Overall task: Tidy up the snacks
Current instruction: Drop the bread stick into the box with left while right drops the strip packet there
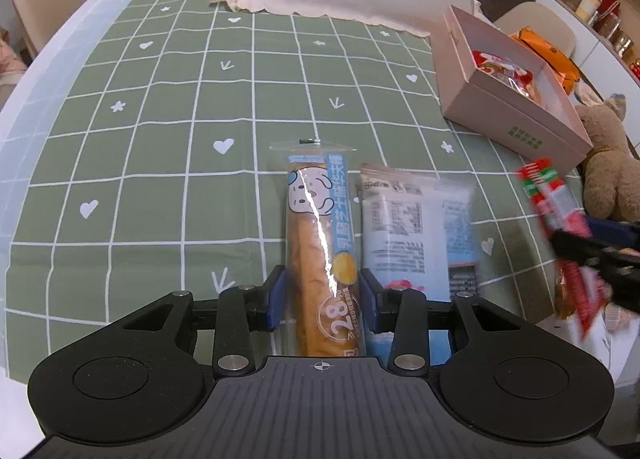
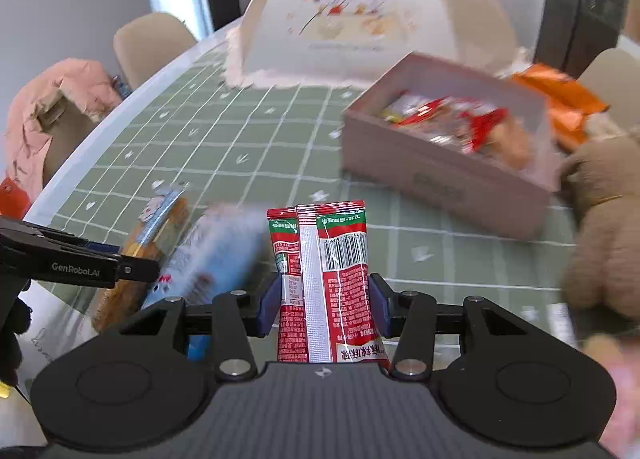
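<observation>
My left gripper [image 1: 322, 299] is shut on a long bread stick packet [image 1: 318, 243] with a blue stripe, lying on the green checked tablecloth [image 1: 160, 163]. A pale blue snack packet [image 1: 416, 231] lies right beside it. My right gripper [image 2: 322, 305] is shut on a red and white snack packet [image 2: 324, 279], held above the table; it shows blurred at the right of the left wrist view [image 1: 560, 211]. A pink box [image 2: 444, 175] with several red snacks inside stands ahead to the right; it also shows in the left wrist view [image 1: 512, 115].
A white dome food cover [image 2: 380, 15] stands at the back of the table. A brown teddy bear [image 2: 604, 227] sits right of the box, with orange packets [image 2: 560, 99] behind. Beige chairs [image 2: 148, 43] and a pink garment [image 2: 48, 115] are beyond the table's left edge.
</observation>
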The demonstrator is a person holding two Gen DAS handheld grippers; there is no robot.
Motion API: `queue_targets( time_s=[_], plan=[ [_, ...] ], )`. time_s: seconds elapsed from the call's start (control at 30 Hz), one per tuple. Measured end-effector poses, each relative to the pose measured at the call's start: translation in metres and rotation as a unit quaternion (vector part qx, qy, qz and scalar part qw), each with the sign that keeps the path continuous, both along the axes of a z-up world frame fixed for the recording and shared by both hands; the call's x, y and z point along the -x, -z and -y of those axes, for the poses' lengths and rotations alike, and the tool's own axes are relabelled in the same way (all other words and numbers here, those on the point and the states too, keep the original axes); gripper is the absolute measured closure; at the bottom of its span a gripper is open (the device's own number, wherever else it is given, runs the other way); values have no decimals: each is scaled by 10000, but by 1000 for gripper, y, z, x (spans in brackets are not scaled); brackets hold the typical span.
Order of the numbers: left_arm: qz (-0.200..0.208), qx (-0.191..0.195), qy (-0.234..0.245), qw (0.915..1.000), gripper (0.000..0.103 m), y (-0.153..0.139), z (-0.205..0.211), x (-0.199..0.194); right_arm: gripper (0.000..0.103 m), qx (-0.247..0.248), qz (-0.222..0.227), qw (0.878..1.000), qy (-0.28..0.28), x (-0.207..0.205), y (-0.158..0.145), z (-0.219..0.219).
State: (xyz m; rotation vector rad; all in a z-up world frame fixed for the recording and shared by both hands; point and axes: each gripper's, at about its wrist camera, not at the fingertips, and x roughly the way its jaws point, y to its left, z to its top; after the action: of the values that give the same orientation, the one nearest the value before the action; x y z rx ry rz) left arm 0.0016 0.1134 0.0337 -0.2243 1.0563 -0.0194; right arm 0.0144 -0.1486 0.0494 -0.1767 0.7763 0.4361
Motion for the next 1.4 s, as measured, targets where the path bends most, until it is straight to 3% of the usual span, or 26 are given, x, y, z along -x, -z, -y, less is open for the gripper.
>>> queue_targets(
  time_s=[0.1,0.13,0.23,0.37,0.47,0.57,0.7,0.83,0.93,0.97,1.03,1.1,1.23,1.33,1.4],
  plan=[
    [32,-108,8,9999,61,0,4,2,57,125,91,9997,201,3,-3,18],
    [12,-100,-5,9999,67,0,4,2,57,138,78,9995,273,3,-3,24],
    [100,285,41,9995,68,-4,3,4,57,164,35,9986,501,3,0,41],
    [561,55,335,9978,68,-33,23,13,57,135,-33,9967,798,7,4,62],
    [837,425,626,9936,68,-60,38,14,57,59,-76,9955,948,9,5,74],
    [1105,894,960,9852,68,-90,56,7,57,15,-29,9946,1034,12,1,81],
    [1862,1193,1406,9651,68,-154,80,-20,57,-128,113,9938,1101,16,-12,89],
    [2413,1336,1347,9517,67,-202,105,-83,57,-212,302,9926,1160,12,-27,88],
    [1891,1889,1017,9582,64,-192,117,-145,57,-191,467,9919,1168,11,-35,85],
    [1795,2096,899,9570,64,-184,115,-156,57,-179,487,9916,1184,12,-37,86],
    [1890,2071,786,9567,64,-173,107,-160,56,-163,497,9910,1235,13,-37,91],
    [1871,1832,709,9625,64,-156,97,-152,56,-140,415,9902,1329,14,-34,99],
    [1263,1830,694,9725,64,-103,64,-107,56,-234,355,9883,1463,8,-39,114],
    [785,1678,707,9801,64,-67,46,-72,56,-309,758,9876,1339,-13,-69,110],
    [657,1749,665,9801,64,-54,40,-59,56,-358,1017,9866,1223,-41,-94,98]
  ],
)
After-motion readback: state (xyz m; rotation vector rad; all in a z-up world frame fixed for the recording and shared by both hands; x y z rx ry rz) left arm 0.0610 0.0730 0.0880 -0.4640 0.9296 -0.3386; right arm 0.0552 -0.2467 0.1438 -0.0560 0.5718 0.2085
